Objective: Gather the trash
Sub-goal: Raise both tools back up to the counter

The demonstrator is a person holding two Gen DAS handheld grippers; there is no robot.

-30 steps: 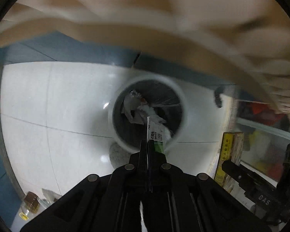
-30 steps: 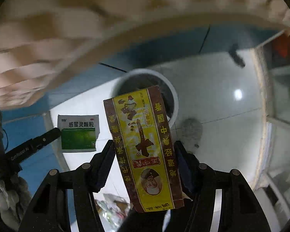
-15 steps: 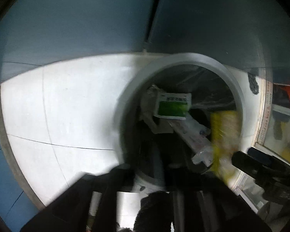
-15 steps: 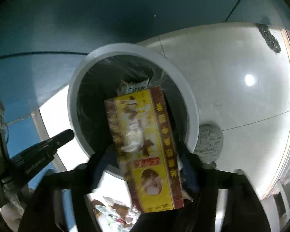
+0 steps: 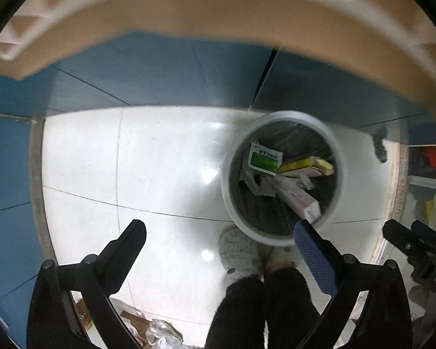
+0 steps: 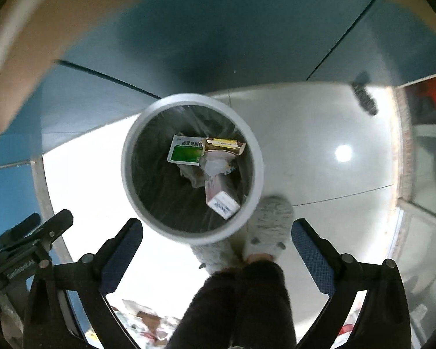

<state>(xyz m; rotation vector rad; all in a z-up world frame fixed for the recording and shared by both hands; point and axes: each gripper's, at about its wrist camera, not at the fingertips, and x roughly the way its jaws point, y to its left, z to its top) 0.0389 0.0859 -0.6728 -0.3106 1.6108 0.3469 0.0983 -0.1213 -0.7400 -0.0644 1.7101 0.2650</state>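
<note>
A round white trash bin (image 5: 228, 192) (image 6: 130, 180) with a dark liner stands on the white floor tiles. Inside lie a green-and-white sachet (image 5: 263, 158) (image 6: 186, 150), a yellow medicine box (image 5: 308, 165) (image 6: 222, 144), crumpled paper and a white-and-pink box (image 5: 300, 200) (image 6: 221, 200). My left gripper (image 5: 218, 229) is open and empty above the floor, left of the bin. My right gripper (image 6: 216, 226) is open and empty right above the bin's near rim.
The person's grey slippers (image 5: 239, 253) (image 6: 269, 224) and dark trouser legs stand against the bin. More trash (image 5: 160, 333) (image 6: 148, 320) lies on a surface at the bottom. A blue wall (image 5: 160, 69) is behind, a beige table edge (image 5: 218, 8) overhead, shelves (image 5: 427, 168) at right.
Both grippers opened. The sachet left my left gripper and the yellow box left my right; both now lie in the bin. Both grippers rose away from the bin.
</note>
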